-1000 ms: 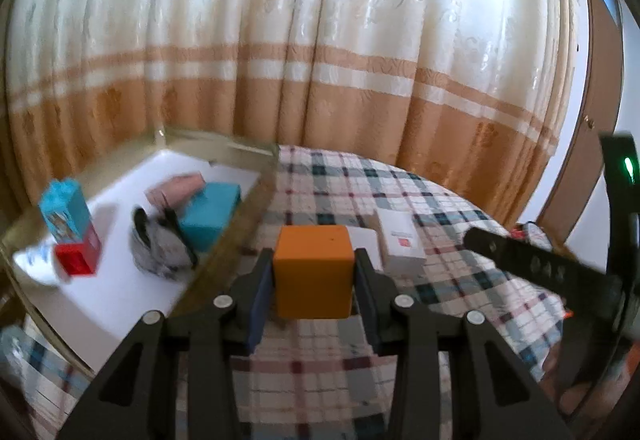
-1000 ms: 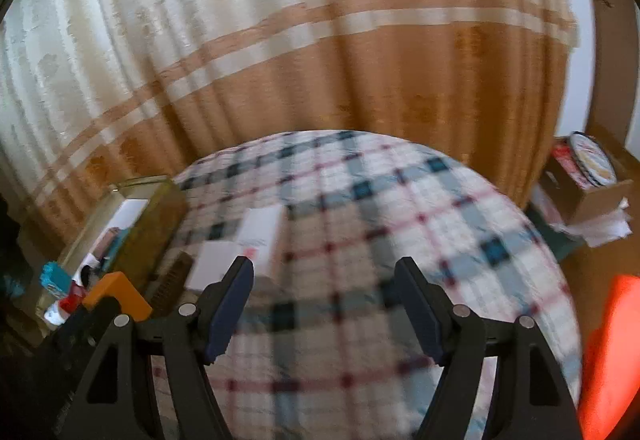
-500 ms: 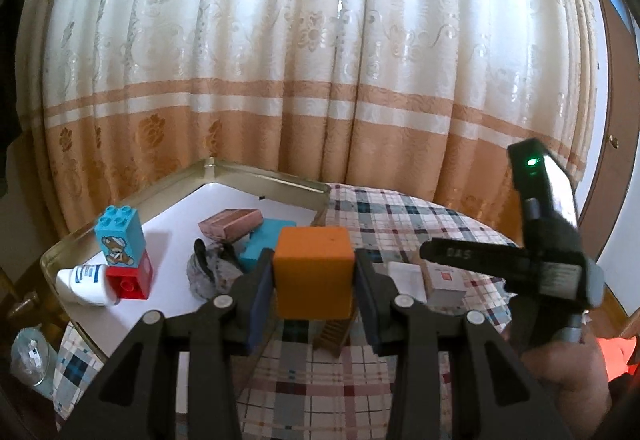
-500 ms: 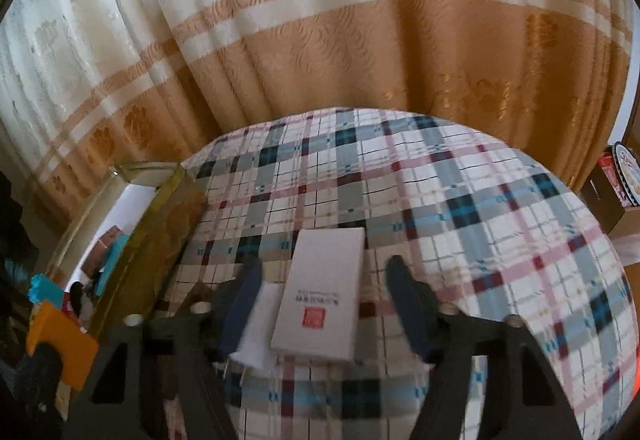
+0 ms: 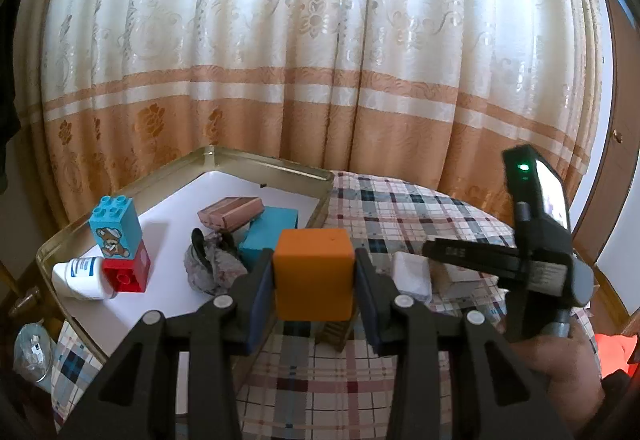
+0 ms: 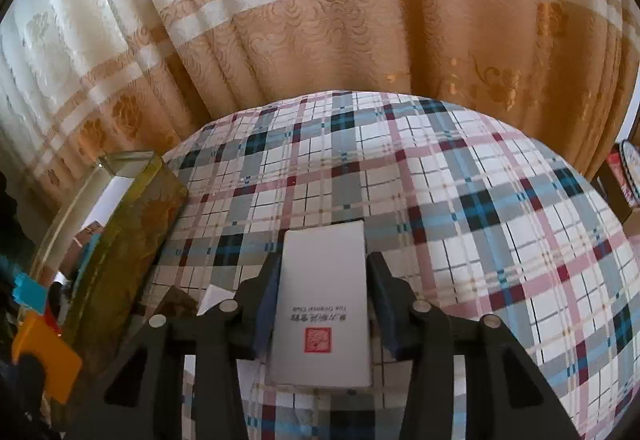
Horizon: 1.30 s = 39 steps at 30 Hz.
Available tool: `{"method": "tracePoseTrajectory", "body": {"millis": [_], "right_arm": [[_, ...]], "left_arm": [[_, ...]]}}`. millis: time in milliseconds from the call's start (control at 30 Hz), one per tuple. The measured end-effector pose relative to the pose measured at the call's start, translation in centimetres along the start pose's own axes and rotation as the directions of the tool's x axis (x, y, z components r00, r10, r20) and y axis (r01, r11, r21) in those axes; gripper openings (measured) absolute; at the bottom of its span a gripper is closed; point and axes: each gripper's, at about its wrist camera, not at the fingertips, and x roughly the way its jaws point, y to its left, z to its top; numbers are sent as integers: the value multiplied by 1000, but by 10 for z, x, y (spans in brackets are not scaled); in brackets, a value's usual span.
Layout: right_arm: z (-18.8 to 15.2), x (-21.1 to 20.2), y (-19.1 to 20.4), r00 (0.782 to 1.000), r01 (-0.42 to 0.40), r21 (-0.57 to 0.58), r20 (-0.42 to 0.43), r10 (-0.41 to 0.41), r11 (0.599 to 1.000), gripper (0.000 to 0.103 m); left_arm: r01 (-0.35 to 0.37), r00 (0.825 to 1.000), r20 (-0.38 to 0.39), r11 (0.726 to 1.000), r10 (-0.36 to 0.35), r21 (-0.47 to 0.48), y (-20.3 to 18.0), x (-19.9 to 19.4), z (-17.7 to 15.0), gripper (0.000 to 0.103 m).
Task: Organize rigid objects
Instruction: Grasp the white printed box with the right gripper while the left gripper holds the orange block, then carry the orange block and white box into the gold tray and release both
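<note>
My left gripper (image 5: 314, 276) is shut on an orange cube (image 5: 313, 274) and holds it above the table, near the right rim of the gold tray (image 5: 276, 165). My right gripper (image 6: 322, 280) has its jaws on both sides of a white box with a red stamp (image 6: 322, 304) that lies on the plaid tablecloth (image 6: 480, 199); the pads look pressed against its sides. The right gripper also shows in the left wrist view (image 5: 436, 248), low over the table at the right. The orange cube shows at the left edge of the right wrist view (image 6: 44, 360).
In the tray lie a blue and red toy brick stack (image 5: 120, 240), a white bottle (image 5: 82, 278), a brown box (image 5: 232, 211), a teal box (image 5: 268, 236) and a grey bundle (image 5: 212, 266). A small white box (image 5: 412, 274) and a brown piece (image 5: 334, 334) lie on the table. A curtain hangs behind.
The left gripper has lifted and drawn back with the cube. The right gripper has gone down over the white box and narrowed its jaws onto it.
</note>
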Motion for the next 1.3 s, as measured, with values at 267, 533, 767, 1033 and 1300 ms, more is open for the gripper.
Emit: {"method": "tracePoseTrajectory", "body": {"millis": [267,533,767,1033,1300], "right_arm": [[-16,-40,-29,993,-4,143,119,-13,990,45],[-24,-62,-15,979,16,104,201,-36,994,45],[-24,-67,-4,965,63,45,253,-72,997,45],[-27,-76,12,955,79,-9,287,-73,997,45],[-40,-88,58,962,-13,-93,272,38,996,45]], "left_arm": [[4,1000,-13,1000,-4,-4,1,2,-1,38],[12,1000,4,1000,-12,-12,1,-3,0,38],[31,999,32,999,-30,-16,5,-16,4,38],[-34,998,52,998,37,-49,38,-24,11,38],[-97,994,41,991,101,-87,72,-26,10,38]]}}
